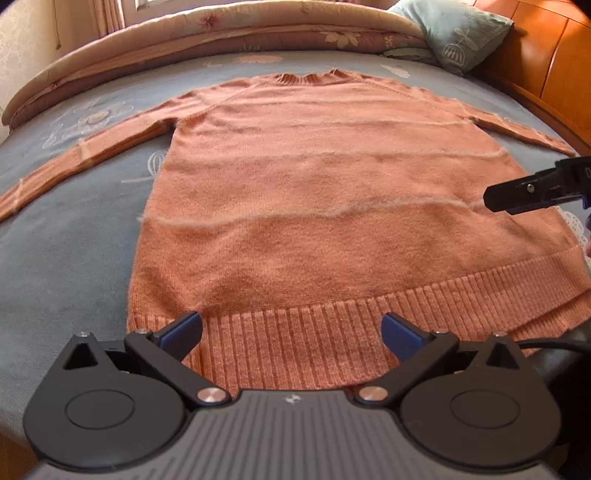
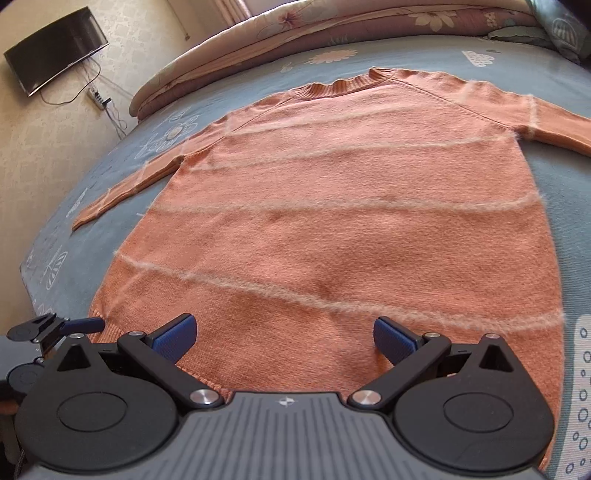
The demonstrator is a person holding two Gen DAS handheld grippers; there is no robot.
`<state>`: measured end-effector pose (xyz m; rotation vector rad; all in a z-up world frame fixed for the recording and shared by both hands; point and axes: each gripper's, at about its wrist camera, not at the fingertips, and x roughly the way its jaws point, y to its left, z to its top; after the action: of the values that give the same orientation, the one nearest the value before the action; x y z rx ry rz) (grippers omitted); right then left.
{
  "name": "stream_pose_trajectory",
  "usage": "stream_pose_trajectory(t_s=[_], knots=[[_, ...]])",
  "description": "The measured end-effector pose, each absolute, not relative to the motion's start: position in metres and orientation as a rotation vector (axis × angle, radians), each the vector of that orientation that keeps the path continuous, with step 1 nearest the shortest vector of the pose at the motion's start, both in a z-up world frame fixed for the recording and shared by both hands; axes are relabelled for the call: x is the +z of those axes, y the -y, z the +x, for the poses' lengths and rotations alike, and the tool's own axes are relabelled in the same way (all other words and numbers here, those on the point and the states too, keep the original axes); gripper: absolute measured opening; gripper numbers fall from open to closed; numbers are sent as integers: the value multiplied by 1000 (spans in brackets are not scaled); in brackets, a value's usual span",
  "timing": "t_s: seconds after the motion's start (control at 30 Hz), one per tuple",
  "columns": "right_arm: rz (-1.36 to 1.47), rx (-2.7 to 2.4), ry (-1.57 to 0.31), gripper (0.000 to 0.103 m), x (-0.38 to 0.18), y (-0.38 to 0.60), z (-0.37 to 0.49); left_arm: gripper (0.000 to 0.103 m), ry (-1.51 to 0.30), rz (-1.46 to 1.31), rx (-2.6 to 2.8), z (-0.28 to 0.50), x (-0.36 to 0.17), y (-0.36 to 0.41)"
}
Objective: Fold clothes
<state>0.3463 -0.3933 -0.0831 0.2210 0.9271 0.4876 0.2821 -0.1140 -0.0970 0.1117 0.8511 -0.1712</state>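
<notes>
One orange knitted sweater (image 1: 314,206) lies flat and face up on the bed (image 1: 62,236), spread across the middle of the blue-grey patterned bedsheet. Its ribbed collar points toward the far edge of the bed, where a rolled floral quilt (image 1: 229,29) runs along, and its ribbed hem lies at the near edge. Thin pale fuzzy stripes cross the body; four can be counted across the torso, and more cross the sleeves. Both sleeves are stretched out sideways, one toward each side edge of the bed.

There are two grippers. The left gripper (image 1: 291,334) hovers just over the ribbed hem near the sweater's left bottom corner, its blue-padded fingers spread wide with nothing between them. The right gripper (image 2: 283,334) sits above the lower right part of the sweater's body, likewise spread wide and empty.

The left wrist view shows one pale blue pillow (image 1: 454,33) at the far right corner and an orange wooden headboard (image 1: 546,62) along the right side, and catches the right gripper's tip entering from the right edge. The right wrist view shows instead one dark wall-mounted screen (image 2: 55,48) with a dangling cable and a power strip (image 2: 96,98) on the beige wall beyond the bed's left side, plus the whole left sleeve down to its cuff.
</notes>
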Motion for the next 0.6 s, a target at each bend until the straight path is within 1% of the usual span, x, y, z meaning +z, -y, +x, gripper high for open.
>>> stream_pose_trajectory(t_s=[0.07,0.2,0.4,0.6], knots=[[244,468,-928,103,-83,401,346,102,-807,155,-199,283,-92,120],[247,456,-926,103,-84,404,345,102,-875,105,-214,305,-102,128],[239,440,-926,103,-84,405,345,102,-888,67,-212,299,-103,135],[251,431,-886,103,-78,414,342,102,-801,-26,-154,296,-85,134]])
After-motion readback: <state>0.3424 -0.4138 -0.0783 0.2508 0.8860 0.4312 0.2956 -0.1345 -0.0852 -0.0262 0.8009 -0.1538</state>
